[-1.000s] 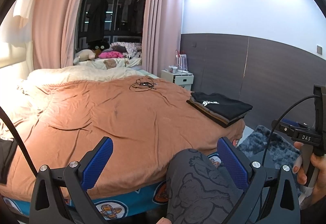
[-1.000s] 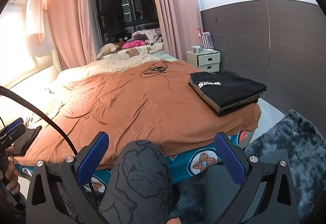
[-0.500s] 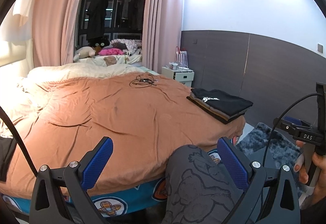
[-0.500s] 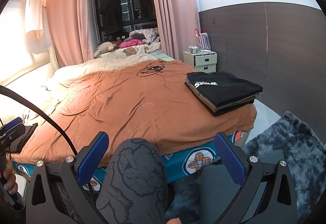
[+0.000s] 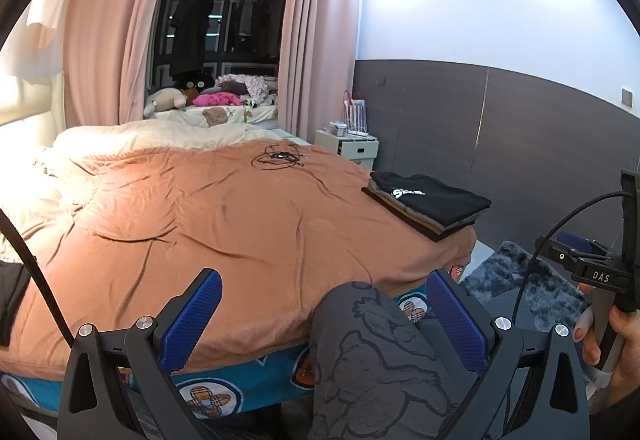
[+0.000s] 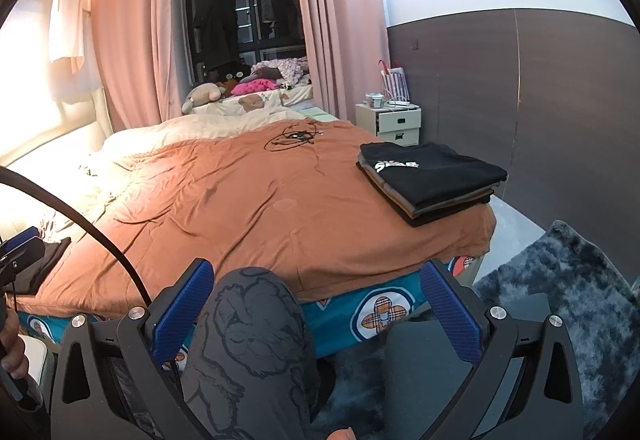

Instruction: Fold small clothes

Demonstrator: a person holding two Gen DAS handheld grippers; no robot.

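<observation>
A stack of folded clothes (image 5: 428, 204) with a black printed shirt on top lies at the right corner of the orange-covered bed (image 5: 240, 232). The same stack (image 6: 432, 176) shows in the right wrist view. A dark garment (image 6: 44, 264) lies at the bed's left edge, partly cut off (image 5: 10, 300). My left gripper (image 5: 324, 304) is open and holds nothing, low in front of the bed's near edge. My right gripper (image 6: 316, 300) is open too, held the same way. Neither touches any cloth.
A person's knee in grey patterned trousers (image 5: 372, 352) rises between the fingers in both views (image 6: 248, 340). A tangle of black cable (image 5: 280, 158) lies mid-bed. A white nightstand (image 6: 394, 122) and a dark shaggy rug (image 6: 568, 300) are to the right.
Both grippers stay open and empty. Both views have drifted slightly, so the bed and the stack sit a little further left in the right wrist view.
</observation>
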